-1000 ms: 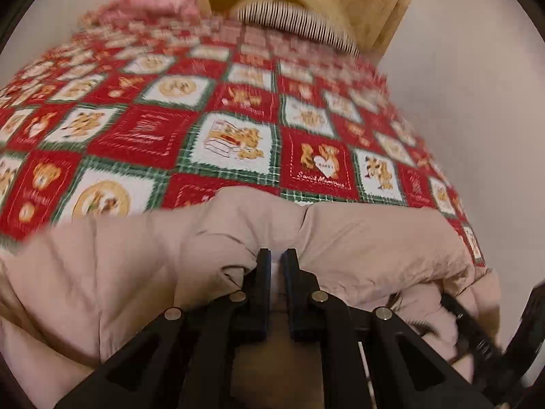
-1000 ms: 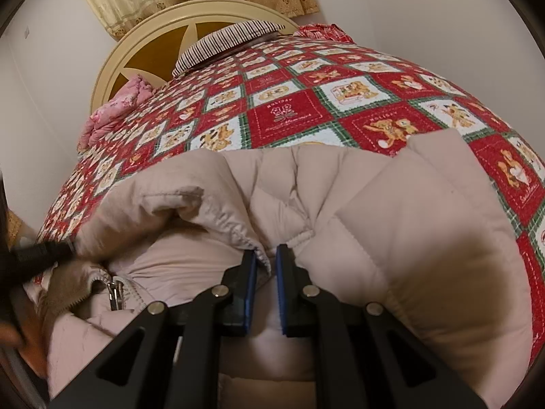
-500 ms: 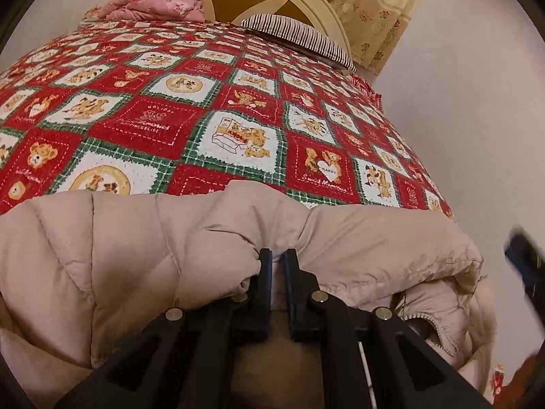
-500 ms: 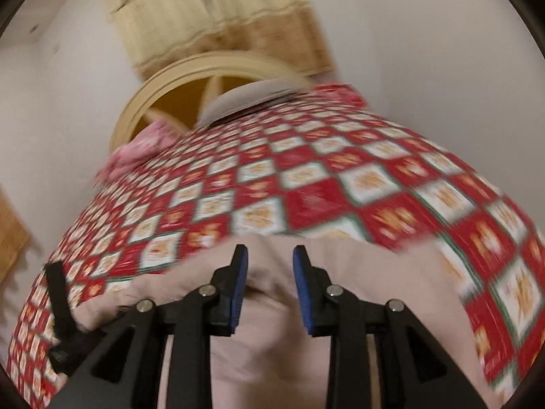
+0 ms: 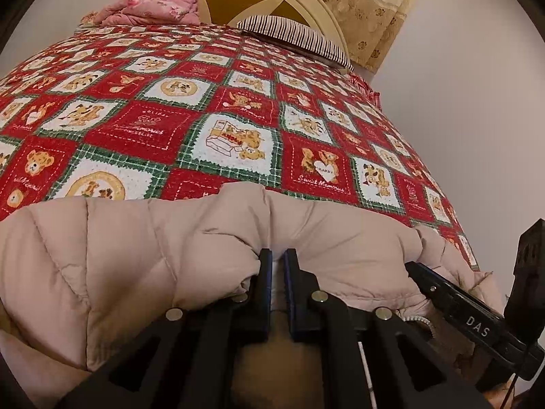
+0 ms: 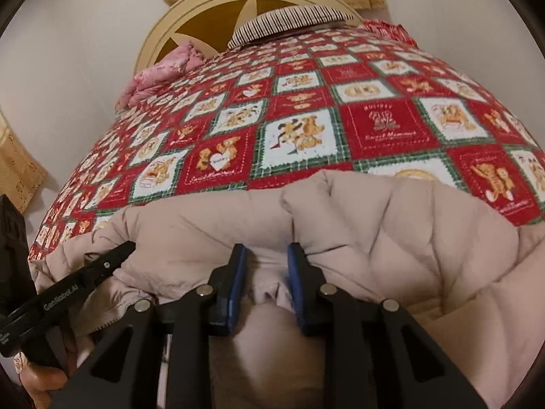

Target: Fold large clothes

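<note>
A beige quilted puffer jacket (image 5: 143, 252) lies bunched at the near edge of the bed; it also shows in the right wrist view (image 6: 408, 231). My left gripper (image 5: 277, 255) is shut on a fold of the jacket. My right gripper (image 6: 266, 252) is open, its jaws apart around a fold of the jacket without clamping it. The right gripper shows at the right of the left wrist view (image 5: 460, 310), low over the jacket's zipper edge. The left gripper shows at the left of the right wrist view (image 6: 102, 266).
The bed is covered by a red, green and white teddy-bear quilt (image 5: 218, 109). A striped pillow (image 5: 293, 37) and a pink folded cloth (image 5: 153, 8) lie by the cream headboard (image 6: 218, 10). A white wall (image 5: 477, 102) runs along the bed's right side.
My right gripper let go of the jacket fold, lifted away, then came back down open around a fold. My left gripper stayed shut on the jacket.
</note>
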`<state>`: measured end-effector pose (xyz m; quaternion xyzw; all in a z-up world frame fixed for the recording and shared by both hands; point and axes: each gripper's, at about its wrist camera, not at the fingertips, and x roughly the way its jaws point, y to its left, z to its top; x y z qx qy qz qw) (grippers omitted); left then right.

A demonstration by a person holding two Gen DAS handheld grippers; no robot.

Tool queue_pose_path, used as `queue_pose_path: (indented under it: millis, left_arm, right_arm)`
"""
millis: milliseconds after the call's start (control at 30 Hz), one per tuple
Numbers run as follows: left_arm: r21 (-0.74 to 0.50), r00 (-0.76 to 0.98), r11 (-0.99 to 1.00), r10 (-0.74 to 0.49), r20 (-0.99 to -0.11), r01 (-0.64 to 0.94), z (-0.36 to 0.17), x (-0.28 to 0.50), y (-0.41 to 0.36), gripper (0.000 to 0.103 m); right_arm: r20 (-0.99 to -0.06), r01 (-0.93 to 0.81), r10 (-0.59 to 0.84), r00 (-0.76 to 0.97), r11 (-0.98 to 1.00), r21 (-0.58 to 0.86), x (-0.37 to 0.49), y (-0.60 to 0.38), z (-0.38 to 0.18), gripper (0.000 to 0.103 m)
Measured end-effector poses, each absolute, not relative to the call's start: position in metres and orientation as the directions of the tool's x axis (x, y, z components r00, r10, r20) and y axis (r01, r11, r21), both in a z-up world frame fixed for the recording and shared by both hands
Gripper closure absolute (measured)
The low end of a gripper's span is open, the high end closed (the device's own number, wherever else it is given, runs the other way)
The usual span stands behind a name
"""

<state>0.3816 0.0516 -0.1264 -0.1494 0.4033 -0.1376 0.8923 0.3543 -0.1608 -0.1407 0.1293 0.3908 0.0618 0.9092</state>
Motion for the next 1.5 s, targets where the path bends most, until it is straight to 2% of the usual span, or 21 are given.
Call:
queue_pose_path:
  millis: [133,233,267,300,333,367,433,533,700,833,1000,1033,1067,1100,1133,1167,1200,1233,1300,1367,1500]
  left_arm:
    - [-0.353,0.63,0.928,-0.346,-0.695,0.121,-0.126,0.383,0.049,0.095]
    - [-0.279,0.618,0.953,-0.289,-0.731,0.116,-0.114,0.373,0.044,0.095]
    - [-0.249,0.62,0.96,-0.272,-0.736,0.125,-0.108,0.365,0.043,0.095]
    - [-0.214,0.636,0.967,-0.252,-0.729,0.138,-0.098,0.352,0.041,0.095]
    - [-0.181,0.653,0.973,-0.229,-0.722,0.141,-0.09,0.34,0.041,0.095]
    - [-0.142,0.671,0.98,-0.198,-0.714,0.138,-0.082,0.325,0.041,0.095]
    - [-0.07,0.702,0.988,-0.146,-0.697,0.135,-0.069,0.297,0.041,0.095]
    - [0.003,0.733,0.988,-0.115,-0.671,0.157,-0.058,0.253,0.041,0.095]
    - [-0.029,0.732,0.981,-0.161,-0.662,0.19,-0.054,0.189,0.049,0.095]
    - [-0.011,0.771,0.982,-0.157,-0.617,0.19,-0.054,0.146,0.05,0.095]
    - [-0.154,0.737,0.959,-0.28,-0.615,0.236,-0.055,0.109,0.06,0.094]
    - [-0.209,0.706,0.943,-0.332,-0.625,0.258,-0.057,0.105,0.064,0.092]
    - [-0.32,0.65,0.902,-0.43,-0.626,0.289,-0.061,0.099,0.071,0.09]
    - [-0.398,0.613,0.867,-0.495,-0.616,0.3,-0.063,0.096,0.077,0.078]
    - [-0.48,0.58,0.825,-0.556,-0.595,0.298,-0.065,0.091,0.086,0.06]
    - [-0.545,0.564,0.787,-0.6,-0.567,0.288,-0.066,0.085,0.097,0.05]
    - [-0.588,0.565,0.757,-0.628,-0.536,0.283,-0.065,0.077,0.107,0.034]
    - [-0.611,0.574,0.74,-0.64,-0.512,0.281,-0.063,0.07,0.116,0.028]
    - [-0.627,0.606,0.735,-0.629,-0.487,0.259,-0.058,0.053,0.138,0.026]
    - [-0.616,0.629,0.755,-0.595,-0.5,0.225,-0.055,0.041,0.157,0.026]
    - [-0.526,0.692,0.828,-0.495,-0.525,0.193,-0.055,0.007,0.193,0.026]
  right_arm:
    - [-0.721,0.001,0.125,0.681,0.985,0.172,0.36,-0.146,-0.135,0.077]
    - [-0.756,0.008,0.053,0.652,0.997,0.077,0.363,-0.138,-0.128,0.074]
    - [-0.768,0.021,0.033,0.639,0.998,0.06,0.358,-0.136,-0.12,0.074]
    - [-0.739,0.031,0.052,0.671,0.995,0.098,0.342,-0.138,-0.105,0.074]
    - [-0.698,0.028,0.085,0.711,0.989,0.148,0.327,-0.143,-0.094,0.068]
    - [-0.633,0.022,0.125,0.764,0.975,0.219,0.301,-0.15,-0.077,0.048]
    - [-0.572,0.031,0.127,0.811,0.966,0.258,0.263,-0.159,-0.059,0.025]
    - [-0.517,0.03,0.117,0.848,0.963,0.266,0.193,-0.172,-0.038,0.025]
    - [-0.471,0.059,0.059,0.88,0.971,0.231,0.097,-0.186,-0.022,0.024]
    - [-0.428,0.108,-0.021,0.903,0.978,0.179,0.022,-0.201,-0.014,0.015]
    - [-0.383,0.166,-0.084,0.92,0.968,0.186,-0.045,-0.214,-0.018,0.012]
    - [-0.376,0.178,-0.093,0.922,0.964,0.197,-0.058,-0.216,-0.02,0.012]
    - [-0.373,0.182,-0.094,0.923,0.961,0.207,-0.067,-0.219,-0.02,0.012]
    - [-0.371,0.183,-0.094,0.924,0.959,0.214,-0.075,-0.219,-0.02,0.012]
    - [-0.369,0.184,-0.094,0.925,0.959,0.215,-0.085,-0.22,-0.019,0.012]
    - [-0.368,0.184,-0.097,0.925,0.961,0.208,-0.092,-0.22,-0.018,0.012]
    - [-0.367,0.183,-0.099,0.925,0.962,0.201,-0.101,-0.221,-0.017,0.012]
    - [-0.37,0.18,-0.099,0.924,0.965,0.193,-0.108,-0.221,-0.017,0.01]
    - [-0.381,0.177,-0.097,0.92,0.967,0.181,-0.124,-0.223,-0.019,0.008]
    - [-0.396,0.17,-0.087,0.914,0.969,0.177,-0.136,-0.227,-0.024,0.008]
    - [-0.447,0.155,-0.07,0.892,0.975,0.156,-0.149,-0.235,-0.037,0.008]
